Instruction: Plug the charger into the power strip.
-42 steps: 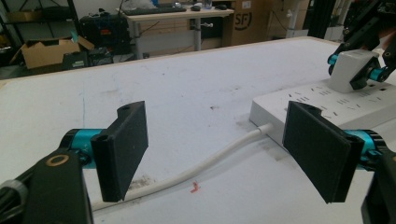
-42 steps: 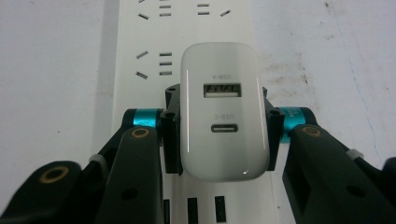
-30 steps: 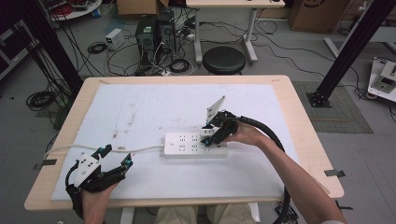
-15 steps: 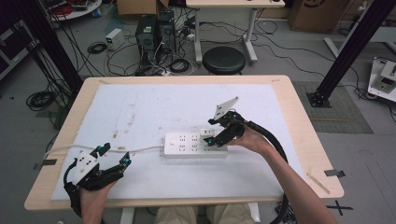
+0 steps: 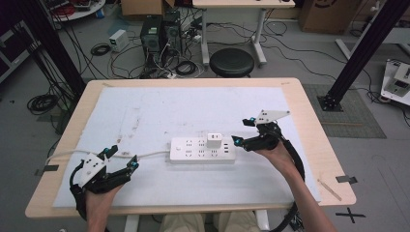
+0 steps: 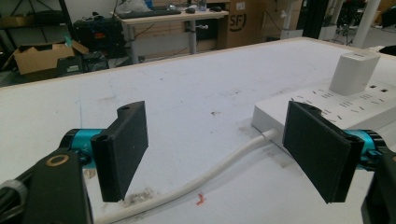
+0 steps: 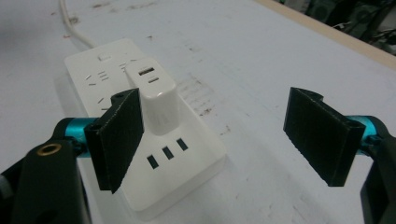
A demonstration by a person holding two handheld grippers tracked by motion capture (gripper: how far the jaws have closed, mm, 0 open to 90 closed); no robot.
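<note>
1. Right gripper [image 5: 240, 130]: jaws spread wide, nothing between them. In the right gripper view [image 7: 219, 140] they sit just off the strip's near end, low over the table, touching neither strip nor adapter.

2. Left gripper [image 5: 122, 157]: jaws also spread and empty, resting at the table's near left corner. In the left gripper view [image 6: 219, 149] the cord [image 6: 205, 175] runs on the surface between them, apparently untouched.

3. Charger adapter [image 5: 214, 141]: a white block standing upright in the power strip [image 5: 202, 150], seated in a socket toward the strip's right half. It looks flush to the strip face, though I cannot confirm full seating from these angles.

4. Progress, as I judge it: the plugging-in looks done, with the adapter seated and the right gripper let go. What may remain is backing the grippers away, or a check press if the fit is shallow.

5. Orientation: the strip's long axis lies left to right across the table [image 5: 309, 145], roughly parallel to the near edge. Its cord [image 5: 150, 154] leaves the left end and trails toward the left table edge.

6. The adapter's long axis is vertical, with its port face [image 7: 149, 74] pointing up and prongs down, hidden in the strip.

7. The strip's three small ports [image 7: 166, 154] sit at its right end, nearest the right gripper.
</note>
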